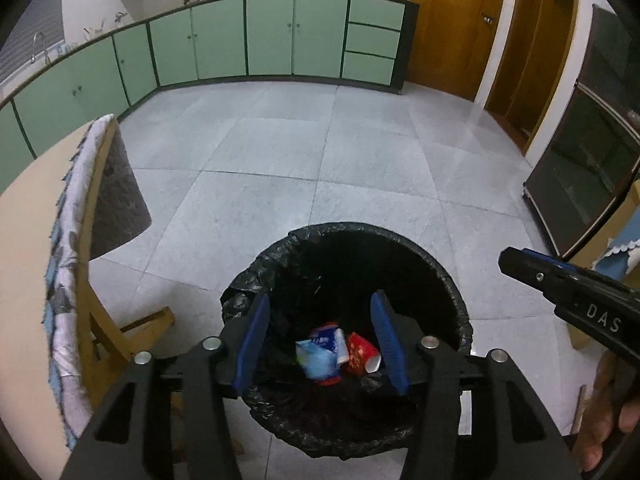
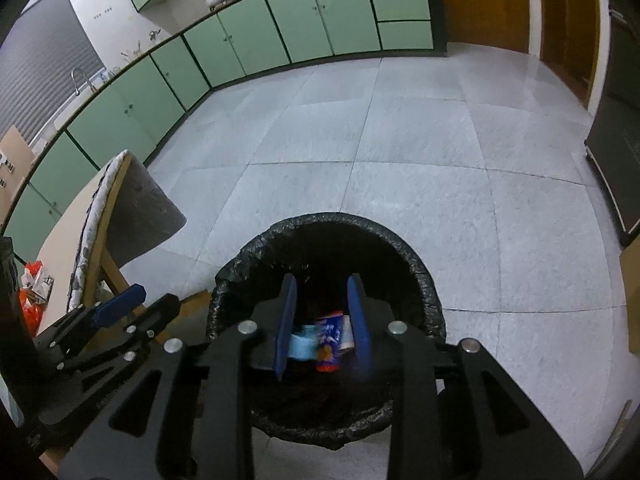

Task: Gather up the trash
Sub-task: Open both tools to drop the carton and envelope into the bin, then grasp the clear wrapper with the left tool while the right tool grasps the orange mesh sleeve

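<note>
A round bin with a black liner (image 1: 448, 276) stands on the tiled floor below both grippers; it also shows in the right wrist view (image 2: 420, 272). Inside lie a blue-white wrapper (image 1: 320, 354) and a crushed red paper cup (image 1: 362, 354); the wrapper shows in the right wrist view (image 2: 328, 340). My left gripper (image 1: 322, 340) is open and empty above the bin. My right gripper (image 2: 322, 324) is open and empty above the bin too, and shows at the right of the left wrist view (image 1: 520, 264).
A wooden table (image 1: 28, 240) with a patterned cloth edge stands at the left, with red and white trash on it (image 2: 32, 296). Green cabinets (image 1: 272, 36) line the far wall. A dark glass-fronted cabinet (image 1: 584, 168) stands at the right. Grey tiled floor (image 1: 320, 152) lies between.
</note>
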Tool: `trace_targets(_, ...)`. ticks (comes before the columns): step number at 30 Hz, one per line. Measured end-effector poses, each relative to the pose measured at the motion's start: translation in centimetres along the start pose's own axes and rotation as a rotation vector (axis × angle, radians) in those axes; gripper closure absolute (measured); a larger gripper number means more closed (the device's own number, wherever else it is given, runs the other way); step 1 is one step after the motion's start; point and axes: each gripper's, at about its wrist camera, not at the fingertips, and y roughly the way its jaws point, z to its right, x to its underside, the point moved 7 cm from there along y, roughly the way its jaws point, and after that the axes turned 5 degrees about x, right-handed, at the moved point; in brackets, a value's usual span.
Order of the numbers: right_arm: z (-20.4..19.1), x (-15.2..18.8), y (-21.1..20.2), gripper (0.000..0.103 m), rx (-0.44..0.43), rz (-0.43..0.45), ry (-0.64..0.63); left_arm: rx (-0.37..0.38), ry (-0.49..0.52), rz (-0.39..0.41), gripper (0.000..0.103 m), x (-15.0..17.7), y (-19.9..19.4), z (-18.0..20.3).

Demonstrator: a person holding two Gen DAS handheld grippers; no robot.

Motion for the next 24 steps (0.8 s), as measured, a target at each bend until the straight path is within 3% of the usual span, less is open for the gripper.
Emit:
trace_targets(3, -0.7, 0.3, -1.8, 0.075, 0.004, 0.023, -0.031, -0.027, 0.002, 0.039, 0.051, -0.6, -2.0, -0.8)
trace_targets(5, -1.8, 0.7, -3.3, 0.074, 0.007, 0.041, -0.064, -0.048, -0.014, 0.075, 0.045, -0.5, -4.5, -1.6)
trace_targets(11, -6.7, 1.9, -8.3, 0.052, -0.016, 0.076, -0.140, -0.143, -0.056, 0.170, 0.036, 2.1, -13.3, -5.9)
trace_targets(13, -9.9, 2.8, -10.6, 0.042, -0.068, 0.098, -0.173, -0.187, -0.102, 0.197, 0.034, 4.0, -17.1, -8.3)
trace_targets(16, -15.2, 4.5, -13.0, 0.036, -0.164, 0.107, -0.242, -0.255, -0.167, 0.236, 0.029, 6.6, -21.7, -11.6)
trace_targets(24, -31.8, 10.3, -16.0, 0.030, -0.375, 0.094, -0.534, -0.484, -0.365, 0.327, 0.025, 15.3, -32.7, -22.9)
